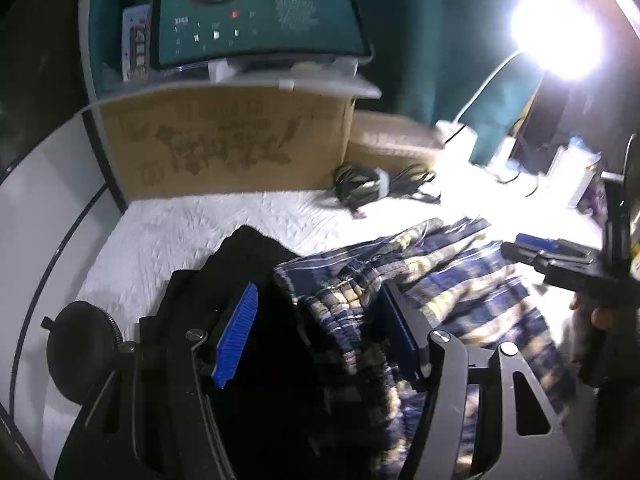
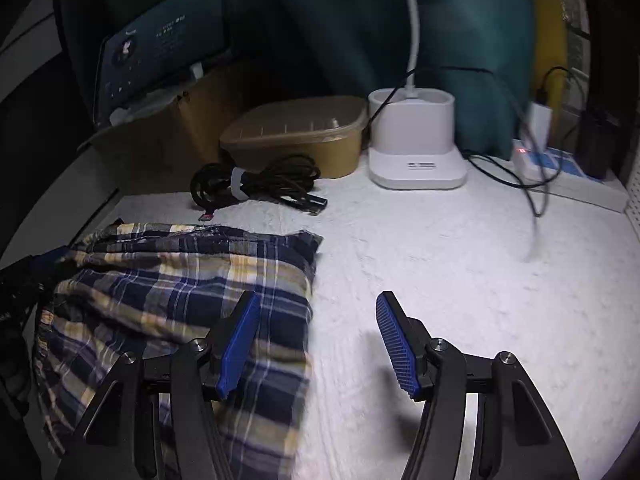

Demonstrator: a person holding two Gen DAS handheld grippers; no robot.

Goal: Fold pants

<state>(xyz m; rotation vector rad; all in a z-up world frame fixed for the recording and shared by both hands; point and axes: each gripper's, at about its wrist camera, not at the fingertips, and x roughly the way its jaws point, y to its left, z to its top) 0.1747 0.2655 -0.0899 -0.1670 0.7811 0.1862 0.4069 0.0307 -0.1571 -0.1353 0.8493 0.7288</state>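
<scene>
The plaid pants (image 1: pixel 452 280), navy with yellow and white checks, lie spread on the white quilted surface (image 1: pixel 168 236); in the right wrist view they (image 2: pixel 180 304) fill the lower left. My left gripper (image 1: pixel 320 336) is open, its jaws on either side of the bunched waist end of the pants, with a black garment (image 1: pixel 248 248) under its left finger. My right gripper (image 2: pixel 318 344) is open and empty, its left finger over the pants' right edge and its right finger over bare surface. It shows in the left wrist view (image 1: pixel 560 256) at the far right.
A cardboard box (image 1: pixel 224 144) with a monitor (image 1: pixel 256 16) on top stands at the back left. A coiled black cable (image 2: pixel 256 184), a tan lidded container (image 2: pixel 296 136), a white lamp base (image 2: pixel 416 148) and a power strip (image 2: pixel 568 172) line the back. The lamp (image 1: pixel 556 36) glares brightly.
</scene>
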